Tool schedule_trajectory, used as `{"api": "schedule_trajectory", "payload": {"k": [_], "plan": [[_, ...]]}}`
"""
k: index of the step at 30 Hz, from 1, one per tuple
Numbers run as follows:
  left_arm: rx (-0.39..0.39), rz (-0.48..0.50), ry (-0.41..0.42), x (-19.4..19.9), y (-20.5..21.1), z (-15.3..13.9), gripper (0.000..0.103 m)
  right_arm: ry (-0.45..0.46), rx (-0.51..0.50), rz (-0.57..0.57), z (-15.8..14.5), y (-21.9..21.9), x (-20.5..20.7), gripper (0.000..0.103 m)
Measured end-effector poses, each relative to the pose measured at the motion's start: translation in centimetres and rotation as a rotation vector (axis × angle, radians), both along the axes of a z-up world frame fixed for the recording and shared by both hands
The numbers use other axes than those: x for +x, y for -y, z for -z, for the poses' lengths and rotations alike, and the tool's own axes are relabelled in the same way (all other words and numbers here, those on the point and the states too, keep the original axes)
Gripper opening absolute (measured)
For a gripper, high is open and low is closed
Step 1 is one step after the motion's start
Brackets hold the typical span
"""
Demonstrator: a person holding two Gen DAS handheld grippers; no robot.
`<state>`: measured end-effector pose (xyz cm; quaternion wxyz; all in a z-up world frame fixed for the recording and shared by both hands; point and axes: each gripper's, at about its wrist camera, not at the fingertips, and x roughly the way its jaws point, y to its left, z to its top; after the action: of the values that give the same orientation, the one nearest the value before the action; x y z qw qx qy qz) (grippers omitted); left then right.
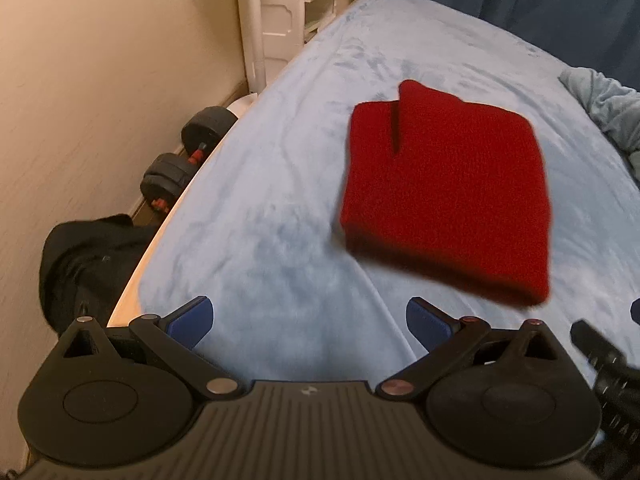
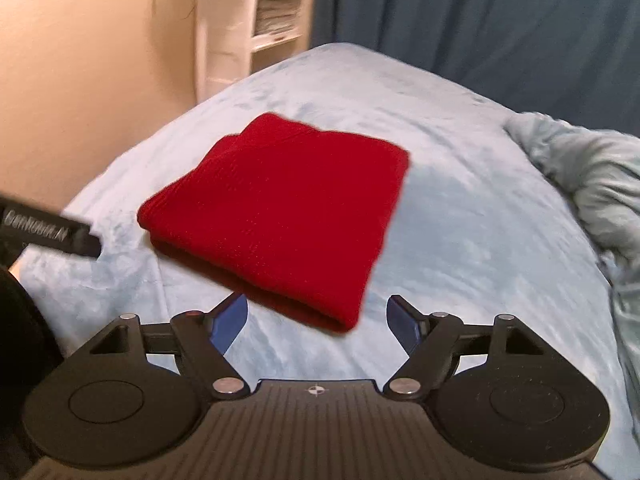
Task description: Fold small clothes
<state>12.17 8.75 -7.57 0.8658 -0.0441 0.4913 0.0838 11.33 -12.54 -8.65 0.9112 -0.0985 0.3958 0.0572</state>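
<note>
A red knitted garment point(image 1: 444, 196) lies folded into a thick rectangle on the light blue bed cover point(image 1: 280, 184). It also shows in the right wrist view point(image 2: 280, 216). My left gripper point(image 1: 310, 324) is open and empty, held just short of the garment's near left corner. My right gripper point(image 2: 318, 322) is open and empty, with the garment's near corner just ahead between its blue pads. The left gripper's body point(image 2: 48, 232) shows at the left edge of the right wrist view.
A crumpled pale blue blanket point(image 2: 592, 184) lies on the bed at the right. Black dumbbells point(image 1: 188, 152) and a dark bag point(image 1: 84, 264) lie on the floor left of the bed. A white shelf unit point(image 1: 280, 12) and blue curtains point(image 2: 480, 20) stand behind.
</note>
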Motion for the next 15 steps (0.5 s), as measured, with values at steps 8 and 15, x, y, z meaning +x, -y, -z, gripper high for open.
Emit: {"api": "schedule_trajectory", "payload": {"k": [8,15], "plan": [[0.031,0.058,0.058,-6.1,2.2,-4.0,0.103,0.098,0.081,0.044,-3.5,2.9,-6.9,0.079],[0.045,0.085,0.091,-8.0,4.0,-5.7,0.103,0.113,0.095,0.06,-4.1,4.1,-9.5,0.08]]}}
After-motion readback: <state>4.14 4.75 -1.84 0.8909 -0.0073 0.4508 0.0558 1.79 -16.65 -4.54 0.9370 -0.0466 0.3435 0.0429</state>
